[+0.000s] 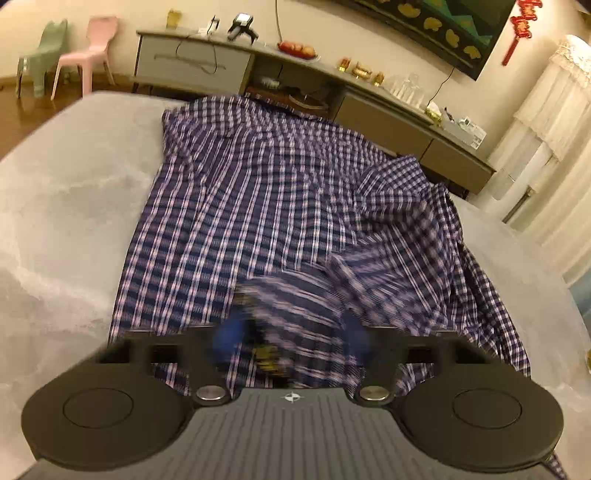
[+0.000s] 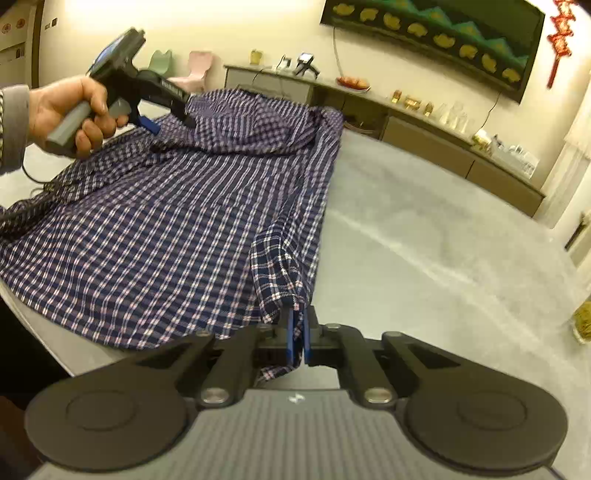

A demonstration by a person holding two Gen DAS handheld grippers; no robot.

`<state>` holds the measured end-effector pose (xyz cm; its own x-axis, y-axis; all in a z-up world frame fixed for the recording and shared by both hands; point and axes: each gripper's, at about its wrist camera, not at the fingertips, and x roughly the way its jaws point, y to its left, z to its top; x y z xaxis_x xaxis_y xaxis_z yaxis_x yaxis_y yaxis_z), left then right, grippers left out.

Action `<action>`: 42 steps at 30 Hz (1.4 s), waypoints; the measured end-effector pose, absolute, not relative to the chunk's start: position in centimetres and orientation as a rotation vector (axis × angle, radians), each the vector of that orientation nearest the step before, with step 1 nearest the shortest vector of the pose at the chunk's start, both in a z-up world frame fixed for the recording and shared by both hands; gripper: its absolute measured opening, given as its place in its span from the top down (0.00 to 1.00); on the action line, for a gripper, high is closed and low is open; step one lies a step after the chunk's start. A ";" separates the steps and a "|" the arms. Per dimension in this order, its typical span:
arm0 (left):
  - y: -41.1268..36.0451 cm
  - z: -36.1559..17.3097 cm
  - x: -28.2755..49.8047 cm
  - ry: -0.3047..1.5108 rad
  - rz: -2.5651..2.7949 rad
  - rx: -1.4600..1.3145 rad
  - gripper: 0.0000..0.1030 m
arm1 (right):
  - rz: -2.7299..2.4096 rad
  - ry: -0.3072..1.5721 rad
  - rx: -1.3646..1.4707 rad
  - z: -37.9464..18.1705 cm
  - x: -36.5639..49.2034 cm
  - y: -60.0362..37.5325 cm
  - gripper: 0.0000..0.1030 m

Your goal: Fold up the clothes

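Right gripper (image 2: 296, 328): blue pads pressed together on a corner of the shirt (image 2: 166, 221), evidently to anchor that hem corner at 6 o'clock while the other side is worked. Left gripper (image 1: 291, 332): blurred, jaws part spread with a bunched fold of shirt between them; whether the pads press the cloth cannot be told. In the right view a hand (image 2: 70, 110) holds it at 10 o'clock over the cloth's far side, likely placing or taking a fold. The shirt lies spread, partly rumpled, on a grey table (image 2: 443, 240). Beyond, toward 12 o'clock, a long sideboard (image 1: 229, 62) carries small items; two plastic chairs (image 1: 85, 55) stand at 10 o'clock, a dark wall panel (image 2: 443, 29) at 1 o'clock.
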<state>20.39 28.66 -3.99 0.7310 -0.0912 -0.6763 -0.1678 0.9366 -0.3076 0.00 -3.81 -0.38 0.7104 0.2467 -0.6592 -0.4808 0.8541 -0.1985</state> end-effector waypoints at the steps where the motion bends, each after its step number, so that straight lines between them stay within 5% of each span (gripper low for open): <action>1: 28.7 -3.7 20.4 0.732 0.040 -0.376 0.77 | 0.411 0.650 -0.386 -0.2 -0.2 -3.6 0.95; 2: 28.6 -3.3 20.4 0.709 0.036 -0.388 0.87 | 0.408 0.632 -0.400 0.0 -0.5 -3.4 0.95; 6: 29.0 -0.1 20.0 0.583 -0.014 -0.455 0.98 | 0.466 0.553 -0.459 0.8 -1.7 -2.3 0.95; 15: 34.6 4.6 18.5 0.394 0.093 -0.621 0.99 | 0.643 0.764 -0.533 -2.4 -0.6 -1.0 0.94; 20: 35.8 3.6 18.5 0.432 0.123 -0.659 0.99 | 0.843 0.843 -0.367 1.4 1.6 -3.2 0.71; 25: 37.8 5.9 18.3 0.285 0.096 -0.743 0.99 | 0.810 0.751 -0.144 7.7 9.6 -4.5 0.71; 30: 38.5 8.2 18.2 0.196 0.066 -0.770 1.00 | 0.574 0.660 -0.258 6.7 21.7 0.2 0.52; 33: 37.6 7.5 19.5 0.332 0.038 -0.699 0.99 | 0.525 0.590 -0.497 4.1 27.5 5.0 0.45; 37: 37.1 3.6 21.7 0.562 0.065 -0.597 0.93 | 0.569 0.542 -0.691 1.5 31.6 10.6 0.44; 39: 38.3 0.8 22.4 0.658 0.093 -0.625 0.73 | 0.674 0.500 -0.718 1.5 31.0 12.9 0.42; 42: 40.9 -1.0 22.6 0.678 0.128 -0.741 0.70 | 0.864 0.453 -0.734 1.3 28.3 16.7 0.33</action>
